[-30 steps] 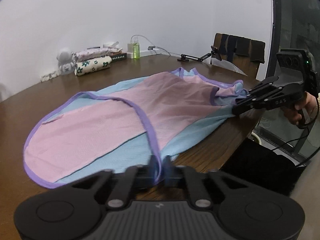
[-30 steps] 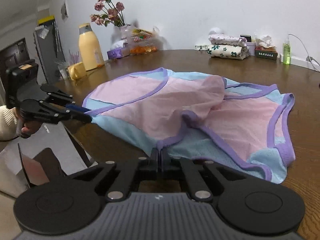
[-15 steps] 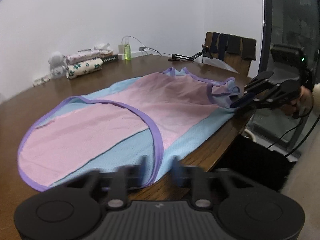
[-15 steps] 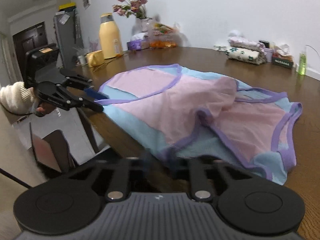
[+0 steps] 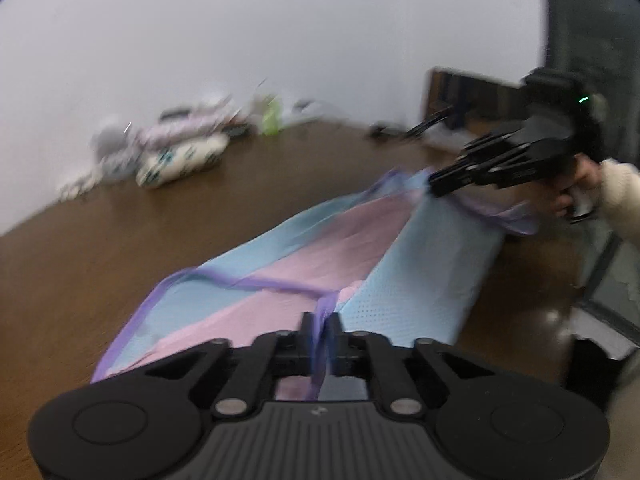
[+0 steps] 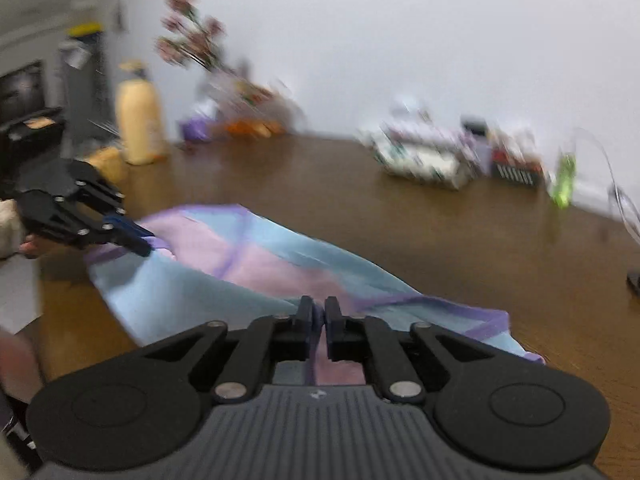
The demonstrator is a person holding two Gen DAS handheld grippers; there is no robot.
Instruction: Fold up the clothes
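brown table (image 5: 100,264) | pink-blue garment (image 5: 360,248), purple trim, edge lifted

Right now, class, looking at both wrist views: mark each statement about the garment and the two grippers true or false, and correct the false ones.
1. The left gripper pinches the garment's purple trim. True.
2. The right gripper is empty. False: cloth sits between its fingers.
3. The garment hangs clear of the table. False: most of it lies on the table.
4. A green bottle stands at the wall. True.
5. The garment is plain white. False: pink, blue, purple trim.
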